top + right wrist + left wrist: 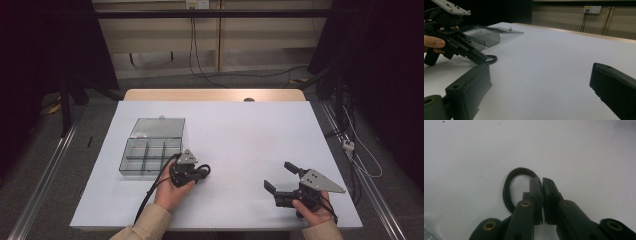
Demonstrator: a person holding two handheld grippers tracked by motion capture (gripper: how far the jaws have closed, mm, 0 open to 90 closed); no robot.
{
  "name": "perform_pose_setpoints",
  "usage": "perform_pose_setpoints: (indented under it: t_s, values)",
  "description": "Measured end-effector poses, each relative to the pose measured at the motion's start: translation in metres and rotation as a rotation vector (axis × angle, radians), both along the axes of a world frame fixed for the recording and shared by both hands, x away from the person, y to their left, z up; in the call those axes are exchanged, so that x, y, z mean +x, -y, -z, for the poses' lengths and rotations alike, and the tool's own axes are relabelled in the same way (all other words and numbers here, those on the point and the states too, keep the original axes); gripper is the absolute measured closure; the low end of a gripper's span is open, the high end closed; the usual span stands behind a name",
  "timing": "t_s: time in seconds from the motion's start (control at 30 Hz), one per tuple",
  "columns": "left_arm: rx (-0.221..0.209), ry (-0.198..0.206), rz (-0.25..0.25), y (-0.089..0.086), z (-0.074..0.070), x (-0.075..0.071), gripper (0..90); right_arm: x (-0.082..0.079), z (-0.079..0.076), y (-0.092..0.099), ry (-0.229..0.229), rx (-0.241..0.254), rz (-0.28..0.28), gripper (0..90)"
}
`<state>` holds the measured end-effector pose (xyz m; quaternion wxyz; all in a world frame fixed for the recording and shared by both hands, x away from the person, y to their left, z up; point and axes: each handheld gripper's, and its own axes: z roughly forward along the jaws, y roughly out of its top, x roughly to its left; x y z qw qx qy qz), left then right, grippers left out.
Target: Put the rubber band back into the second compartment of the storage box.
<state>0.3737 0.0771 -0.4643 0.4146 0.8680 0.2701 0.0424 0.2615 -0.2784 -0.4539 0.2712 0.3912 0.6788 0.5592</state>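
Now left gripper pinches thin black rubbery loop; right gripper agape.

The table top is showing plain white with no pattern, and a light wood-coloured edge is running along its far side. The compartment box is appearing as clear smoky grey plastic. The rubber loop is showing solid black. Both grippers, left and right, are presenting black bodies; brass-coloured rivets are glinting on the left one, and a pale grey plate is topping the right one. The sleeves are showing tan. The floor is appearing mottled grey.
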Motion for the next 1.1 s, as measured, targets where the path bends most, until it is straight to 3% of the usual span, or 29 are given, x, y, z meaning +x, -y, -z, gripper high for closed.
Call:
perform_pose_setpoints:
  t_s: [0.43,0.7,1.1]
  values:
    - [-0.032,-0.027,-0.013,-0.005,-0.006,0.002,87.9,0.000,0.000,0.000,-0.002,-0.001,-0.003,3.0]
    - [-0.048,-0.018,-0.036,-0.009,-0.017,0.002,88.0,0.000,0.000,-0.001,-0.004,-0.005,-0.006,3.0]
    - [-0.062,-0.053,-0.041,-0.014,-0.031,0.003,88.2,0.001,0.001,-0.001,-0.005,-0.005,-0.007,2.9]
